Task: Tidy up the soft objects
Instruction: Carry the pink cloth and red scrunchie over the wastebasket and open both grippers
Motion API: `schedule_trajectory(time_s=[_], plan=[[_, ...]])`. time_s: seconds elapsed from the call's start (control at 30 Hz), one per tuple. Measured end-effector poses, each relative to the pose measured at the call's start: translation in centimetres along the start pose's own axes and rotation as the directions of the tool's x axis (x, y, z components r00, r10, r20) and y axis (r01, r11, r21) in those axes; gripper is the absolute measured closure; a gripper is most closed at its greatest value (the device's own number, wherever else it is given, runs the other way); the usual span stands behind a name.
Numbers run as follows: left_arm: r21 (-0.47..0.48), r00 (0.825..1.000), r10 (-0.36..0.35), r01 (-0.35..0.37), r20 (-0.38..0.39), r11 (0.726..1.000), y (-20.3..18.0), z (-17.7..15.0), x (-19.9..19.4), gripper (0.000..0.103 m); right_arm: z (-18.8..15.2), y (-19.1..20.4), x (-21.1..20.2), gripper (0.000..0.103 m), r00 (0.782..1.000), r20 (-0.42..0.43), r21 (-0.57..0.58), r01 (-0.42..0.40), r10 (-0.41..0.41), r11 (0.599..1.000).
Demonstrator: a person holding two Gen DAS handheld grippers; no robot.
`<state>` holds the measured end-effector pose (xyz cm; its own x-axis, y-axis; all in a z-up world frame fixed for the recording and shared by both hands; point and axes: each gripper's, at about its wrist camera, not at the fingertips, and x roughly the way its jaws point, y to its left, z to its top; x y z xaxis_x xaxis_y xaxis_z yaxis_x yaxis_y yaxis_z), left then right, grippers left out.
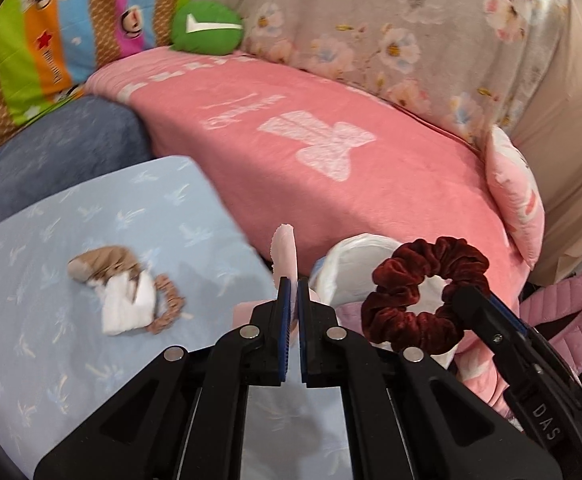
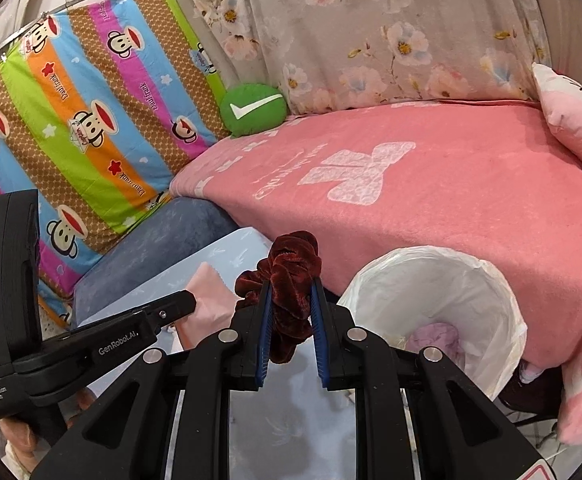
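Left hand-held gripper (image 1: 293, 284) pinches a pink cloth (image 1: 285, 252); right one (image 2: 291, 292) clamps a maroon scrunchie (image 2: 291, 276).

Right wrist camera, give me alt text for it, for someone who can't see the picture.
The right gripper is shut on a dark red velvet scrunchie, beside a white-lined bin against a pink blanket. To its left, the left gripper pinches a pale pink cloth over a light blue sheet.

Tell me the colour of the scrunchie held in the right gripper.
Dark red velvet scrunchie, clearest in the right wrist view.
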<state>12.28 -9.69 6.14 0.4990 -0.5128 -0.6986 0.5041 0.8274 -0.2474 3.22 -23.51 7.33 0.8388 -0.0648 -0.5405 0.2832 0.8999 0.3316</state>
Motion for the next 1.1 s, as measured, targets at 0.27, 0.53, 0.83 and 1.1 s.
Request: schedule_trajectory(time_s=[0.27,0.53,0.83,1.1], plan=[[0.106,0.998,-0.063,0.064,-0.011,0.992,-5.7,0.9,1.5,0.099,1.0,-5.2,-1.8,0.086,0.997,0.040,0.073,0.069,-0.073,0.995],[0.175,0.993,-0.102,0.112,-0.064,0.978,-9.7,0.7,3.7,0.099,1.0,-9.6,-2.7,0.086,0.990,0.052,0.141,0.125,-0.133,0.982],[0.223,0.987,-0.131,0.149,-0.092,0.963,-12.2,0.5,5.0,0.096,0.6,-12.2,-2.4,0.086,0.985,0.041,0.186,0.156,-0.166,0.970],[0.183,0.996,-0.085,0.090,-0.036,0.979,-11.0,0.8,4.6,0.036,0.6,-12.0,-1.4,0.085,0.986,0.031,0.180,0.157,-0.165,0.971]])
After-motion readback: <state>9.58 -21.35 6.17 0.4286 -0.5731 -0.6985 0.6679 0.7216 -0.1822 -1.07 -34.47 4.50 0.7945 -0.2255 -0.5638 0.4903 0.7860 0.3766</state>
